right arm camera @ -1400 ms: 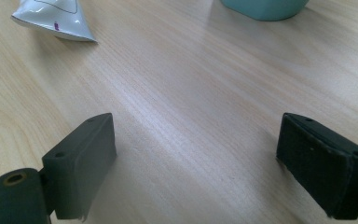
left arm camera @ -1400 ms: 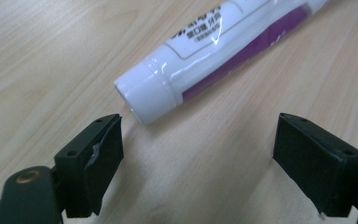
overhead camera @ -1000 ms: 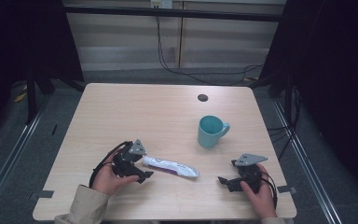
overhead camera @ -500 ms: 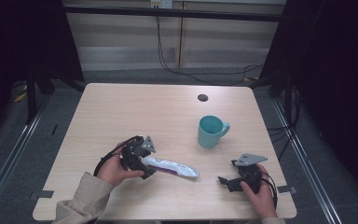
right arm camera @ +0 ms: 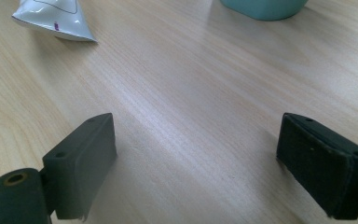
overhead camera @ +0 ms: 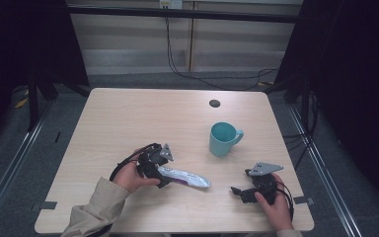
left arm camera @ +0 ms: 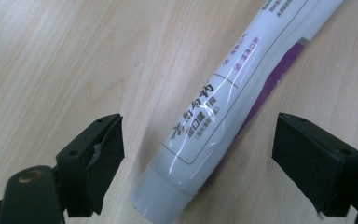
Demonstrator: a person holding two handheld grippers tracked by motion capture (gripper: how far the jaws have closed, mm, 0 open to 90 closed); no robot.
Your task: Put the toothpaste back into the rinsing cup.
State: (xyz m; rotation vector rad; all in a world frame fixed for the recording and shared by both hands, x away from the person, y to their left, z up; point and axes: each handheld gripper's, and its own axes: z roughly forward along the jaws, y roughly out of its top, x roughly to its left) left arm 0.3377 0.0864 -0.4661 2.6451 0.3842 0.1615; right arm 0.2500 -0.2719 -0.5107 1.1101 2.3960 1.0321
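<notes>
Left gripper view: our left gripper (left arm camera: 198, 163) straddles the white-and-purple plastic tube's (left arm camera: 223, 107) cap end, jaws released, tube axis running straight ahead; right gripper (right arm camera: 196, 168) released, farther off.

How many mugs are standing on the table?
1. The teal mug stands on the right half of the table, beyond the toothpaste tube. No other is seen.

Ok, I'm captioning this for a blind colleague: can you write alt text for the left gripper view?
A white plastic squeeze tube with a purple stripe lies on the pale wooden table, its cap end between the left gripper's two open black jaws, which do not touch it. The tube runs diagonally toward the upper right.
</notes>
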